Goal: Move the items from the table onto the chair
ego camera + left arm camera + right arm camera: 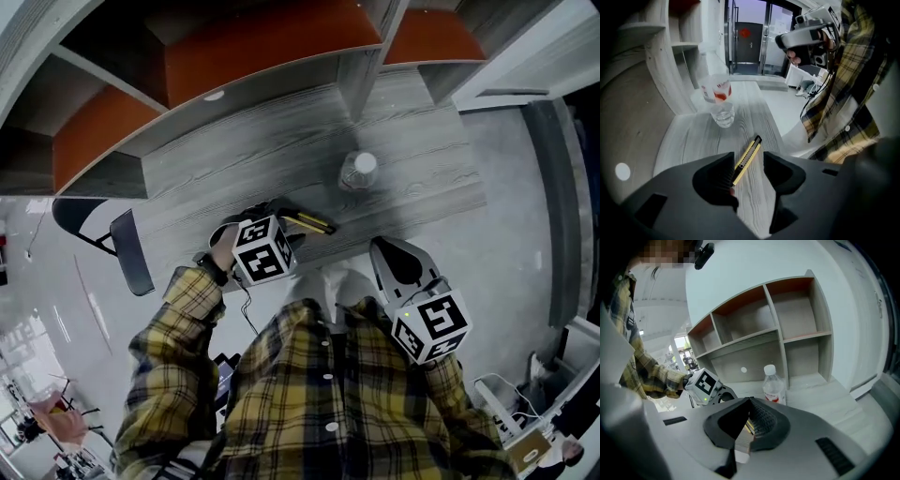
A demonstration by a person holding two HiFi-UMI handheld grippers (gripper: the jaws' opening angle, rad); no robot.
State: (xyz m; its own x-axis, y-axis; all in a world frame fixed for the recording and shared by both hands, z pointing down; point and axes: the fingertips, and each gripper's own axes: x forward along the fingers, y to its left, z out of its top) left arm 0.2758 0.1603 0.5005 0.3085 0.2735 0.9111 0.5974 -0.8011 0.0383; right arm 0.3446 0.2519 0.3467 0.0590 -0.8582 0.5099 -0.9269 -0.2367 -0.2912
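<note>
The left gripper [747,160] points steeply down over the middle of the table's [234,159] front edge. Its jaws stand about half open, and the knife [307,221] lies flat on the wood between them. The yellow and black knife sits closer to one jaw than the other. I cannot tell whether it touches that jaw, but the pads are not pressing it. Its far end sticks out past the fingertips towards the bottle [359,171].

The bottle stands upright further back, a little right of the middle and well clear of the front edge. It is clear plastic with a white cap and a red label, and nothing touches it. The shelves [253,75] rise behind it along the table's back edge.

The right gripper [750,403] hangs just off the front edge, right of the knife, and tilts down towards the table. Its fingertips are closed together and it carries nothing.

Both hands belong to a person in a yellow plaid shirt [319,394] who stands at the front of the table. A dark chair [131,251] stands on the floor off the table's front left corner. Neither the knife nor the bottle is on it.
</note>
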